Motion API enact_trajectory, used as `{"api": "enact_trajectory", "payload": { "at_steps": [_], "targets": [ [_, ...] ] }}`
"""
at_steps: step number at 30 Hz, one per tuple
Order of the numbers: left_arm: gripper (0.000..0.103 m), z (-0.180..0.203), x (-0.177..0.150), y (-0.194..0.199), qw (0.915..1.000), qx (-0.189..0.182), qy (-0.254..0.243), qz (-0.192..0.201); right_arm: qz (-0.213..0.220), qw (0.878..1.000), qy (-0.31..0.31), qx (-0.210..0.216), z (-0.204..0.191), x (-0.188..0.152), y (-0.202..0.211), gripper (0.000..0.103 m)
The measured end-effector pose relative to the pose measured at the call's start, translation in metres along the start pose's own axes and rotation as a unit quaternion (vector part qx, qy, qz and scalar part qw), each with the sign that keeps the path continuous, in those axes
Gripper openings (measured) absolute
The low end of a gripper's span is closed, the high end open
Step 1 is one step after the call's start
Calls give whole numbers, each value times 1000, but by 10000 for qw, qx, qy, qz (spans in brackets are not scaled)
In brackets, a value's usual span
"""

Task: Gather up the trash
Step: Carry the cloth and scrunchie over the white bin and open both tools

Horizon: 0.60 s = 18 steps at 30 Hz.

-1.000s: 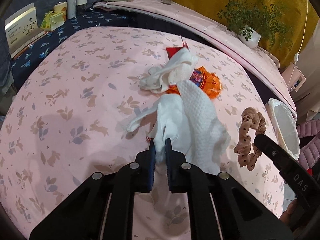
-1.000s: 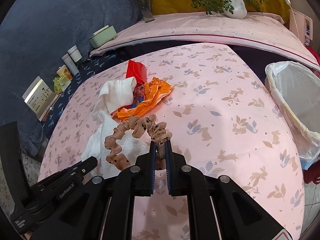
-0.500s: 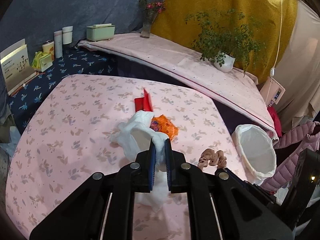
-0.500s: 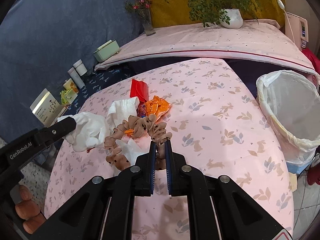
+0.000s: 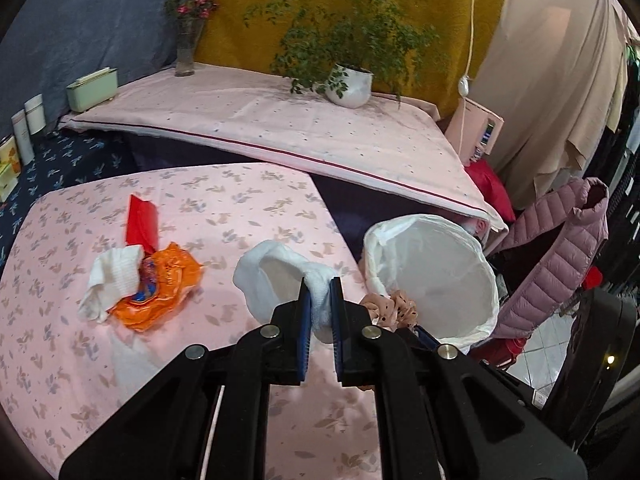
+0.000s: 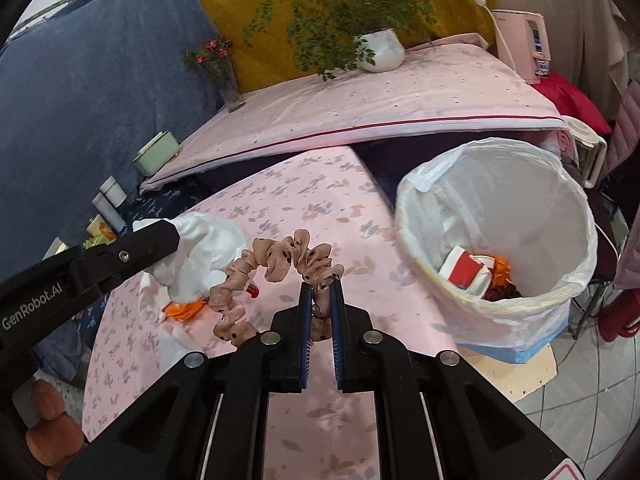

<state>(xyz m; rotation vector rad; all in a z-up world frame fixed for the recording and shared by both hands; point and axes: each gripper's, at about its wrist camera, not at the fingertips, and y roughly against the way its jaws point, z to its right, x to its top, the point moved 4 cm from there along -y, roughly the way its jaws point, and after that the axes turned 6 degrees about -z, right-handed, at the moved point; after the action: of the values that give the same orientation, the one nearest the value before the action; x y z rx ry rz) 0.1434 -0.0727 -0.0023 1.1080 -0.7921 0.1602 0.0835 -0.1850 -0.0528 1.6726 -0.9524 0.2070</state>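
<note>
Left tool (image 5: 319, 302) clamped on a crumpled white paper towel (image 5: 276, 280), held up clear of the pink leaf-print tabletop (image 5: 224, 204); towel bulging left of the narrow gap between the blue pads. Right tool (image 6: 320, 300) pinched on a tan polka-dot scrunchie (image 6: 280, 260), stretched in a ruffled arc leftward from the pads, lifted above the tabletop. From the right wrist view, left tool just left of the scrunchie, towel nearly touching its far end.

White-bagged trash bin (image 6: 520, 320) standing beside the tabletop's right edge, near and right of both tools; inside, a red-and-white carton (image 6: 466, 270) and an orange scrap (image 6: 500, 270) at the bottom.

Remaining on the tabletop, well left of the left tool: an orange snack wrapper (image 5: 160, 292), a second white towel (image 5: 112, 280) lying against its left side, and a red packet (image 5: 141, 224) just behind both. Potted plant (image 5: 348, 84) on the raised pink shelf behind.
</note>
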Motion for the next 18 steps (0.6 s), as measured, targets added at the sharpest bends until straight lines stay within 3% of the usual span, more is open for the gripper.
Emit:
{"api": "enact_trajectory", "payload": {
  "at_steps": [18],
  "targets": [
    [9,122,23,-92,9915,-834,-800,-597,239,9917,-1008,-758,141,39,-7,9]
  ]
}}
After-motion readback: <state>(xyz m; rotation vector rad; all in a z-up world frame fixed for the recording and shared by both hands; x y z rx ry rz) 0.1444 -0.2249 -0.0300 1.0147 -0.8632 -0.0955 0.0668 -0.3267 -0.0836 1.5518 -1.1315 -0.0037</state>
